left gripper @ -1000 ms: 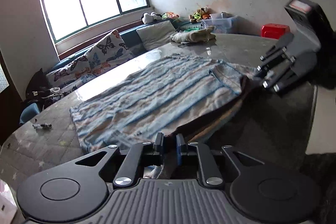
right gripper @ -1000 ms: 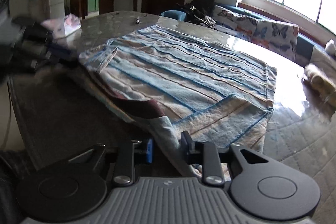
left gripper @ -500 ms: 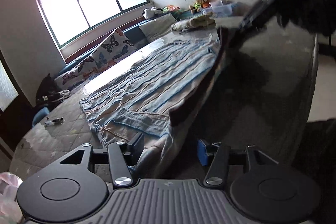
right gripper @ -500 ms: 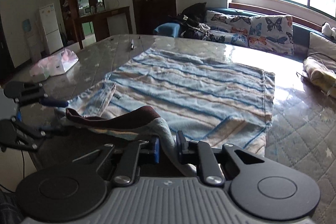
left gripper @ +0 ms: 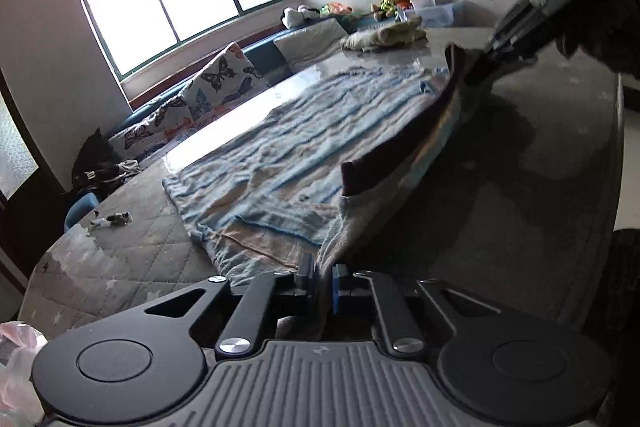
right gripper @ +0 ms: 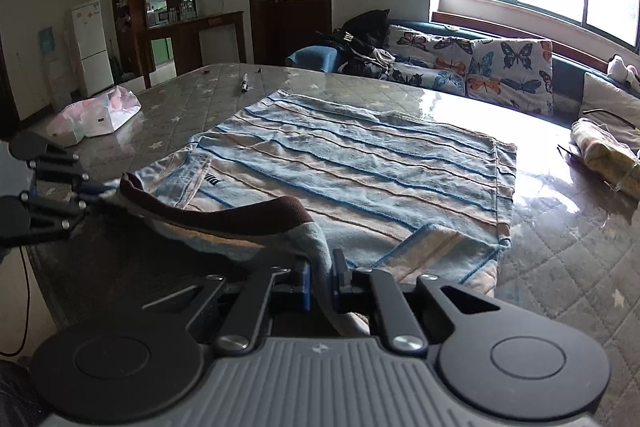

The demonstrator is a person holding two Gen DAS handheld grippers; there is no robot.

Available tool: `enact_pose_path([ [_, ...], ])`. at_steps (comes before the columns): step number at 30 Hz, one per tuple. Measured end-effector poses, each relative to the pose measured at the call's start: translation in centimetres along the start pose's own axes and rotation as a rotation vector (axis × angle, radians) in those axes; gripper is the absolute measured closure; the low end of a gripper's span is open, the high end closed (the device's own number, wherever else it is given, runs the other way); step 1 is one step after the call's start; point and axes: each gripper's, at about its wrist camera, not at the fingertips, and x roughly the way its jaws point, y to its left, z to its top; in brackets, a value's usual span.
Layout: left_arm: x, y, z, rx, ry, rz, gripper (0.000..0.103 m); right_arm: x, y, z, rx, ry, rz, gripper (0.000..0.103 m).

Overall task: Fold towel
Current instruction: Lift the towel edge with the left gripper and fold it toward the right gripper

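A blue and tan striped towel with a dark brown hem lies spread on a quilted table top. Its near edge is lifted off the surface and stretched between both grippers. My left gripper is shut on one near corner of the towel. My right gripper is shut on the other near corner. In the left wrist view the right gripper shows at the upper right holding the hem. In the right wrist view the left gripper shows at the far left.
A pink and white plastic bag sits at the table's left side, a pen lies beyond the towel. A folded yellowish cloth rests at the far right. A butterfly-patterned sofa runs under the window.
The left gripper, open half a second ago, has shut on the towel corner. Both grippers have raised the near edge, so the brown hem now hangs taut between them.
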Motion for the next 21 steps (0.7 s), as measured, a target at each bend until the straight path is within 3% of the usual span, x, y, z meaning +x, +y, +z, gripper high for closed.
enact_pose_path([
  [7,-3.7,-0.4,0.3,-0.014,-0.018,-0.023,0.096,-3.1,0.6,-0.9,-0.014,-0.027,0.024,0.098],
  [14,-7.4,-0.8,0.7,-0.026,-0.036,-0.041,0.095,-8.1,2.7,-2.2,-0.056,0.028,0.104,0.098],
  [21,-6.5,0.7,2.1,-0.027,-0.074,-0.003,0.095,-7.7,2.2,0.0,-0.062,0.006,0.086,0.098],
])
